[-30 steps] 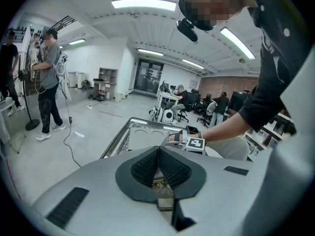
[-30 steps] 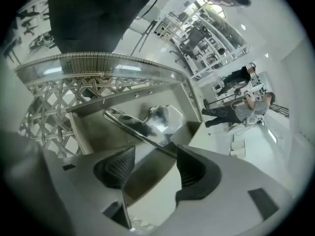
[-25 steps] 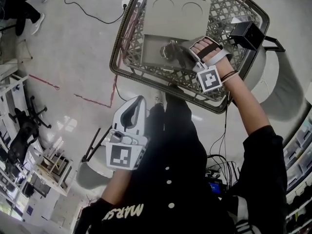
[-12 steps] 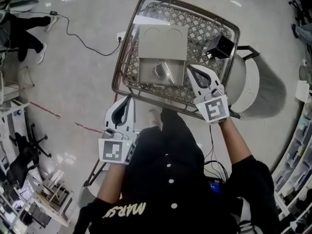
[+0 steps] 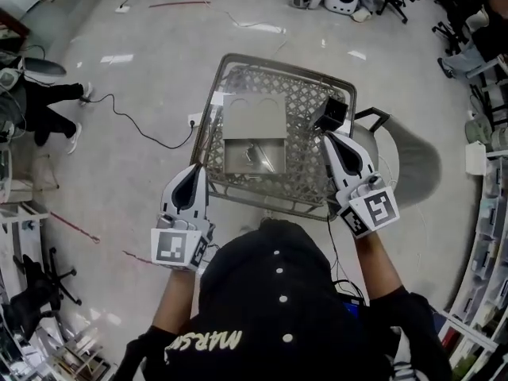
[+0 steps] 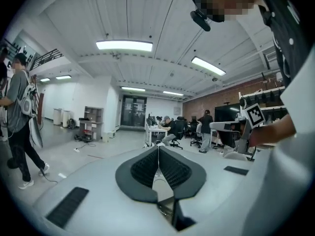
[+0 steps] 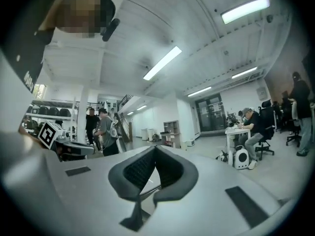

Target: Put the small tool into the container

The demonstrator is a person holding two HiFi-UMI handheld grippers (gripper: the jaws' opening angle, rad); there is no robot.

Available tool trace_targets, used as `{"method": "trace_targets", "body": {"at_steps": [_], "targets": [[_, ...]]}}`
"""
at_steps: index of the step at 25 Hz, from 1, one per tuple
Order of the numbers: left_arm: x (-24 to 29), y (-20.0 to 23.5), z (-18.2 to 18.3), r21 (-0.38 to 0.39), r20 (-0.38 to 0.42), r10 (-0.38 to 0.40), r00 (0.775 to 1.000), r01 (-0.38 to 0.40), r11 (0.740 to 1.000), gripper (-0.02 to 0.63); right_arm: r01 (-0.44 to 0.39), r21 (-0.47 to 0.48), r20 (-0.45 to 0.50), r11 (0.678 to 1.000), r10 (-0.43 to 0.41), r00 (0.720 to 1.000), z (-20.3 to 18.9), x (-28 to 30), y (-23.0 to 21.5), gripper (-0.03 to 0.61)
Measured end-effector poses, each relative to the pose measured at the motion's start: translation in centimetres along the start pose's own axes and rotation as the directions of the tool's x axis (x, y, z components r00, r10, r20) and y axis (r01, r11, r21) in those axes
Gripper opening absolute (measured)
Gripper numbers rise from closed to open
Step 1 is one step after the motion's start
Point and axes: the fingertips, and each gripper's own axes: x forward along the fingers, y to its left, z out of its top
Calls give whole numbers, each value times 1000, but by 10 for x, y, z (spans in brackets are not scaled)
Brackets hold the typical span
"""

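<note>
The small tool (image 5: 252, 156), a shiny speck too small to make out clearly, lies in the open grey container (image 5: 254, 117) inside the wire basket (image 5: 238, 60). My left gripper (image 5: 196, 170) and right gripper (image 5: 328, 138) flank the basket, both clenched on nothing.

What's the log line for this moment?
left gripper shut, empty | right gripper shut, empty | small tool inside container | container in basket

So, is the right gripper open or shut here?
Shut. The right gripper shows its pads meeting at the tips, with nothing held between them.
</note>
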Motion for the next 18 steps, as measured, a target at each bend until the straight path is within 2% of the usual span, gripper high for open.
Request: {"method": "trace_targets", "body": {"at_steps": [3, 7, 12, 18], "targets": [[-9, 5, 18, 1, 57, 19, 998, -19, 1000, 26, 105, -3, 58, 994, -105, 993, 28, -25, -6, 14], [-22, 13, 28, 19, 94, 46, 994, -48, 999, 26, 207, -11, 113, 978, -204, 972, 37, -56, -16, 14], [-28, 12, 34, 42, 111, 57, 992, -62, 997, 26, 224, -40, 118, 974, -218, 969, 40, -68, -15, 14], [-27, 2, 36, 82, 109, 50, 993, -59, 995, 26, 202, -56, 92, 978, -196, 976, 37, -68, -9, 14]]}}
